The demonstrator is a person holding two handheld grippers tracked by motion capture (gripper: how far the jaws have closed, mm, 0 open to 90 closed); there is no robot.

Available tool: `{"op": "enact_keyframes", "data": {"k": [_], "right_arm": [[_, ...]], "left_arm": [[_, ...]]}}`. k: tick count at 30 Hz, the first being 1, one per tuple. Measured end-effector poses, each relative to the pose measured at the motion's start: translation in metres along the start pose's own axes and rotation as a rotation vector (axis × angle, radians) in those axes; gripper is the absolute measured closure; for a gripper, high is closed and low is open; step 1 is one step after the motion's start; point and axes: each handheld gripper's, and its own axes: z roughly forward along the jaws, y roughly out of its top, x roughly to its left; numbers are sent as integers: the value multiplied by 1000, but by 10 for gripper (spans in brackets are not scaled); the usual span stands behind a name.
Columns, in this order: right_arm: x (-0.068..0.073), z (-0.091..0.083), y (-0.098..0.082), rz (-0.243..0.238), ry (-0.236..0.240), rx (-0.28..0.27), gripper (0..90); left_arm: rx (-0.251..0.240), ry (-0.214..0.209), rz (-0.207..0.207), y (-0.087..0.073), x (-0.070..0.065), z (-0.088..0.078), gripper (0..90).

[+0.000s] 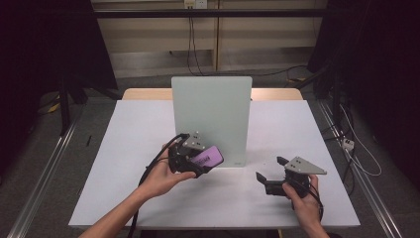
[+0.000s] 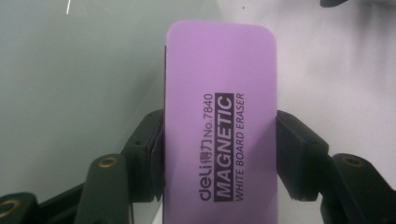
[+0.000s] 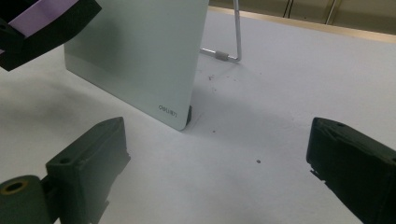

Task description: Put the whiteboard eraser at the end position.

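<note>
Left gripper is clamped on the purple whiteboard eraser, held just before the lower front of the upright glass board. Right gripper rests on the table, jaws wide, holding nothing. Step judged: approach for wiping (board face looks clean). Next move requires pressing the eraser's felt flat to the glass.

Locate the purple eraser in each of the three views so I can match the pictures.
High view: the purple eraser sits left of centre, clamped in the left gripper, at the lower left corner of the upright board.
Left gripper view: the eraser stands upright at centre between the two black jaws.
Right gripper view: a purple strip of it at the top left corner.
Shared landmark: the board.
</note>
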Motion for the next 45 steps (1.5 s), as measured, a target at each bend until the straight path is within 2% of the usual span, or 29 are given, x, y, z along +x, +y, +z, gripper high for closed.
{"op": "enact_keyframes", "data": {"k": [4, 5, 6, 8, 10, 12, 18, 20, 24, 26, 29, 34, 36, 40, 41, 45], "right_arm": [[2, -1, 1, -7, 1, -2, 52], [2, -1, 1, -9, 1, -1, 52], [2, -1, 1, -8, 0, -2, 52], [2, -1, 1, -7, -1, -2, 52], [1, -1, 1, -4, -2, -1, 52], [1, -1, 1, -4, -2, -2, 52], [2, 0, 1, -6, 2, -1, 52], [2, 0, 1, -6, 2, -1, 52], [2, 0, 1, -7, 2, -1, 52], [2, 1, 1, -8, 2, 0, 52], [2, 0, 1, -9, 2, -1, 52], [2, 1, 1, -9, 2, 0, 52], [2, 1, 1, -9, 2, 1, 52], [2, 1, 1, -12, 2, 1, 52], [2, 1, 1, -9, 1, 0, 51], [2, 1, 1, -10, 1, 1, 51]], "left_arm": [[25, -20, 0, -2, -3, 3, 410], [28, -14, -4, -3, -4, 5, 410], [53, -11, -8, -4, -4, 7, 410], [59, -28, -10, -5, -6, 12, 410], [84, -38, 10, -6, -10, 17, 410], [92, -65, 14, -6, -13, 20, 410], [141, -105, 44, -5, -22, 31, 410], [150, -125, 31, -5, -24, 35, 410], [173, -132, 51, -5, -27, 39, 410], [173, -142, 37, -5, -28, 42, 410], [201, -153, 45, -7, -27, 45, 410], [194, -159, 44, -7, -29, 48, 408], [190, -169, 29, -8, -29, 50, 408], [215, -172, 42, -8, -26, 52, 407], [192, -171, 30, -10, -27, 54, 407], [187, -175, 13, -12, -26, 57, 404]]}}
